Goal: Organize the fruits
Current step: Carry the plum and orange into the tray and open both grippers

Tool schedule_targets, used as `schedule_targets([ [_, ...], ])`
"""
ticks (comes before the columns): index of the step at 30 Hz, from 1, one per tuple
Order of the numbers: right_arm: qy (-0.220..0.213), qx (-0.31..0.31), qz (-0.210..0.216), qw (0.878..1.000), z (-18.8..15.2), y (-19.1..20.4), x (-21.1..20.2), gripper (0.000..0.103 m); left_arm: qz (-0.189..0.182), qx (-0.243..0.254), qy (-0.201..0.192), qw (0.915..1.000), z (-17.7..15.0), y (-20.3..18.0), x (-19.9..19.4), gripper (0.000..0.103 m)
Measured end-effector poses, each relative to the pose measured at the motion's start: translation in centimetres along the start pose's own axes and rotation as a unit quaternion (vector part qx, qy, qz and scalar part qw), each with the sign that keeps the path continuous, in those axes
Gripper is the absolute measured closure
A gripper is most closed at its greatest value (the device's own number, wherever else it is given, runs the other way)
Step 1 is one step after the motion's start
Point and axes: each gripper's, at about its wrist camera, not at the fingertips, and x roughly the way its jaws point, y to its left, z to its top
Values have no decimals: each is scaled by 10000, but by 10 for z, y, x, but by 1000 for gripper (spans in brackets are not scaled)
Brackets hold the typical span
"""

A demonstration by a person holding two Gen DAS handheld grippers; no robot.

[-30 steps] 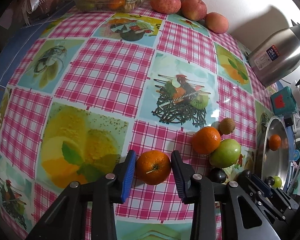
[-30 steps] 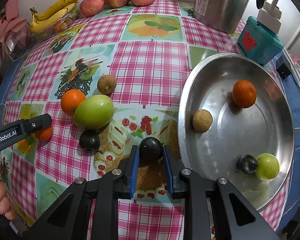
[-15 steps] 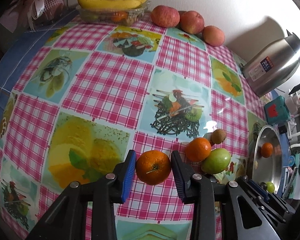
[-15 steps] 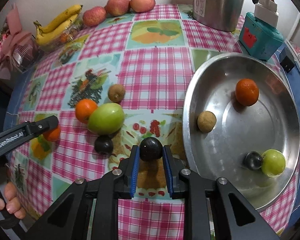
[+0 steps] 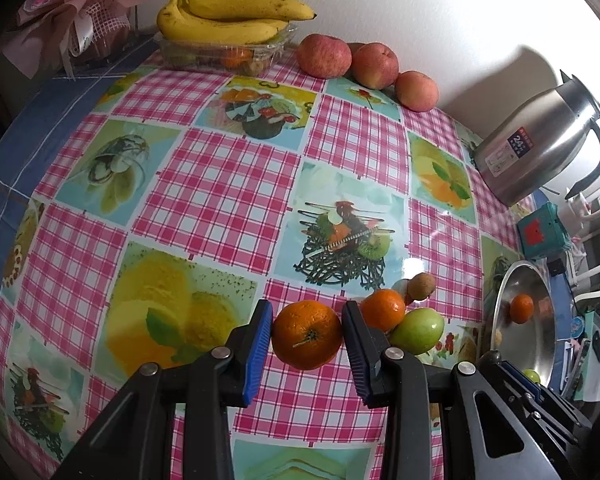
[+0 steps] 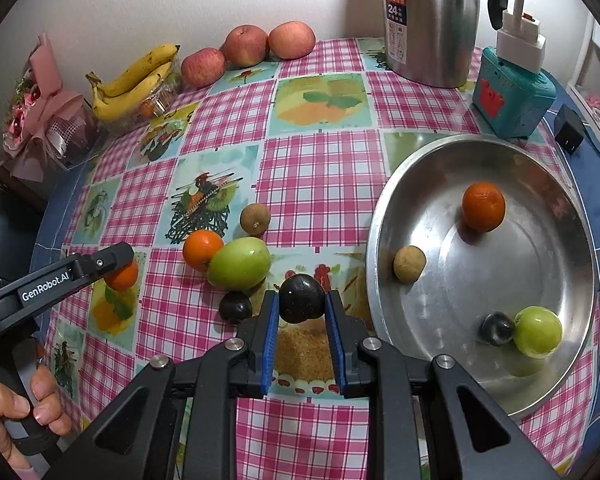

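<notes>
My left gripper (image 5: 306, 334) is shut on an orange (image 5: 307, 335) and holds it above the checked tablecloth. My right gripper (image 6: 302, 304) is shut on a dark plum (image 6: 301, 298), lifted just left of the steel bowl (image 6: 384, 216). The bowl holds an orange (image 6: 483, 206), a brown longan-like fruit (image 6: 409, 263), a dark plum (image 6: 496, 329) and a green fruit (image 6: 538, 331). On the cloth lie another orange (image 6: 202, 249), a green fruit (image 6: 240, 263), a brown fruit (image 6: 255, 219) and a dark plum (image 6: 235, 307).
Bananas (image 6: 134, 80) on a clear tray and three red apples (image 6: 246, 45) sit at the back by the wall. A steel thermos (image 6: 430, 20) and a teal box (image 6: 512, 98) stand at the back right. A pink bouquet (image 6: 40, 112) lies at the left edge.
Both grippers have risen with their fruits; the table looks farther away in both views. The orange and the plum stay gripped.
</notes>
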Motion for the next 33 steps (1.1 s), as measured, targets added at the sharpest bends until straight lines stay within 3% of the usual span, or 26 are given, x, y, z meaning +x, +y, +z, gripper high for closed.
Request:
schedule_targets([
  [8, -151, 338, 32, 9993, 1, -21, -11, 79, -33, 219, -1, 9998, -3, -16, -1, 65],
  [18, -401, 980, -505, 9931, -2, -72, -29, 79, -114, 793, -7, 9968, -14, -59, -2, 65],
  [22, -466, 1285, -691, 9882, -7, -96, -35, 79, -62, 1261, -56, 9920, -24, -90, -4, 65],
  [33, -660, 1865, -858, 9765, -14, -141, -49, 79, -345, 2246, -291, 9734, -54, -164, -8, 65],
])
